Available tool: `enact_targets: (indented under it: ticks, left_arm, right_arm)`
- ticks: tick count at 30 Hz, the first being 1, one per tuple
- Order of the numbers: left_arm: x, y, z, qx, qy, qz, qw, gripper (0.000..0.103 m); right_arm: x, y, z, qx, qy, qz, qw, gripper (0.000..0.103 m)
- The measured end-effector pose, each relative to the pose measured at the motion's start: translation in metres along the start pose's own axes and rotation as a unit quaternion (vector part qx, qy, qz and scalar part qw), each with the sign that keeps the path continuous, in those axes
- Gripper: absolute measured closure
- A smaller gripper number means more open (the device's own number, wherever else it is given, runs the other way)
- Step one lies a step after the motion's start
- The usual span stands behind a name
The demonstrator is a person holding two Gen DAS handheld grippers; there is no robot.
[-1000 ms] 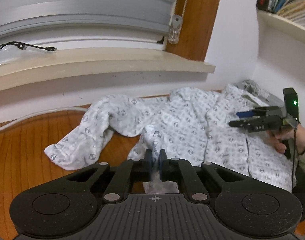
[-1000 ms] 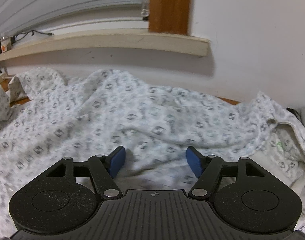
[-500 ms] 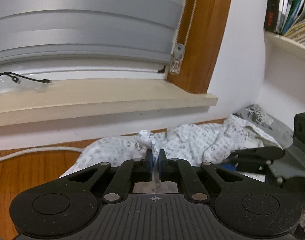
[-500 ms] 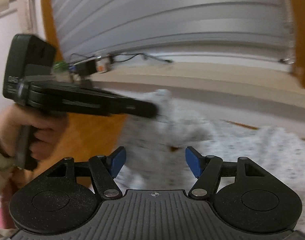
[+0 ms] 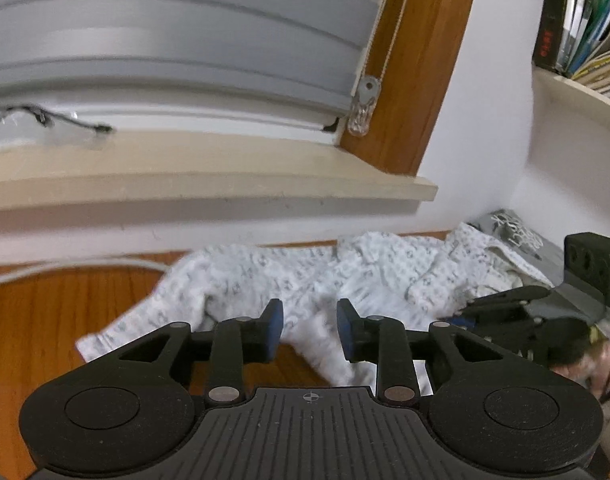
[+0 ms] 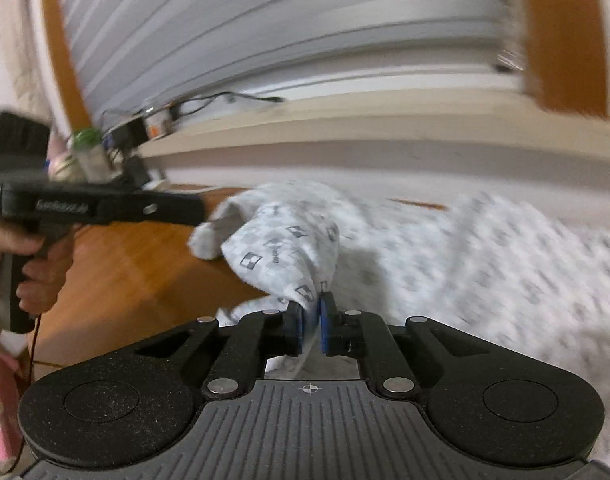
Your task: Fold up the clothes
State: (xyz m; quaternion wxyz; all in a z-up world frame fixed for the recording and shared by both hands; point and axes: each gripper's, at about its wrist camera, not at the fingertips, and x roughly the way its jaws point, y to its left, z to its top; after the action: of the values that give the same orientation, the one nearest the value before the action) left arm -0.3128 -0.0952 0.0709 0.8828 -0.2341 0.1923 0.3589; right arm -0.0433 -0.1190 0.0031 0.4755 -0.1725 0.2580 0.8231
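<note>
- Two hand-held grippers over one white patterned shirt (image 5: 289, 280) lying spread on a wooden floor (image 5: 45, 320), below a window sill (image 5: 209, 184) and close to the wall.
- Left gripper (image 5: 309, 326): jaws opening, blue pads apart; blurred cloth shows beyond the gap, pads not pressing on it.
- Right gripper (image 6: 312, 322): jaws closing, pads pinching a fold of the shirt (image 6: 289, 256); the cloth rises in a peak from the pinch.
- Right view: the left gripper (image 6: 197, 214) comes in from the left side, a hand (image 6: 29, 276) around its handle, tip just beside the lifted fold.
- Left view: right gripper (image 5: 465, 316) low at the right edge, at the shirt.
- Bookshelf (image 5: 577, 84) top right.
</note>
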Motion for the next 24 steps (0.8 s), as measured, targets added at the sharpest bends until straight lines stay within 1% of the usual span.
enact_targets:
  ticks: [2,5,7,8,9,14,16,19,20,21,23,24]
  left_arm:
    - [0.013,0.003,-0.008,-0.010,0.016,-0.009,0.9998,0.072]
    - [0.031,0.002,-0.021,-0.016,0.038,-0.019,0.9990,0.072]
    - [0.037,-0.001,-0.027,-0.026,0.043,-0.034,0.9982,0.071]
    - [0.040,-0.003,-0.030,-0.031,0.046,-0.042,0.9976,0.068]
    - [0.042,-0.005,-0.032,-0.032,0.047,-0.047,0.9973,0.063]
    - [0.047,-0.017,-0.036,-0.027,0.053,-0.054,0.9967,0.062]
    - [0.049,-0.021,-0.037,-0.026,0.055,-0.064,0.9961,0.062]
    - [0.053,-0.026,-0.040,-0.033,0.060,-0.087,0.9938,0.062]
    - [0.056,-0.028,-0.041,-0.034,0.065,-0.092,0.9930,0.062]
    - [0.058,-0.029,-0.041,-0.035,0.069,-0.097,0.9922,0.059]
    - [0.064,-0.034,-0.043,-0.027,0.074,-0.082,0.9935,0.058]
    - [0.066,-0.036,-0.044,-0.024,0.075,-0.081,0.9936,0.058]
  right_arm:
    - [0.001,-0.014,-0.008,0.019,0.008,-0.011,1.000,0.092]
    - [-0.002,-0.027,-0.017,0.037,0.011,-0.014,0.999,0.081]
    - [-0.004,-0.027,-0.019,0.036,0.006,-0.016,0.999,0.080]
    - [-0.005,-0.026,-0.019,0.034,0.003,-0.018,0.999,0.080]
    - [-0.006,-0.024,-0.019,0.031,-0.001,-0.020,0.999,0.080]
    - [-0.023,-0.024,-0.017,0.008,-0.022,-0.041,0.999,0.077]
    - [-0.030,-0.029,-0.017,0.001,-0.029,-0.059,0.998,0.070]
    - [-0.041,-0.036,-0.019,-0.009,-0.036,-0.089,0.995,0.068]
    - [-0.044,-0.039,-0.020,-0.018,-0.037,-0.106,0.994,0.068]
    - [-0.047,-0.042,-0.022,-0.028,-0.038,-0.124,0.991,0.068]
    - [-0.054,-0.048,-0.025,-0.046,-0.041,-0.160,0.985,0.068]
    - [-0.057,-0.052,-0.026,-0.055,-0.043,-0.179,0.981,0.068]
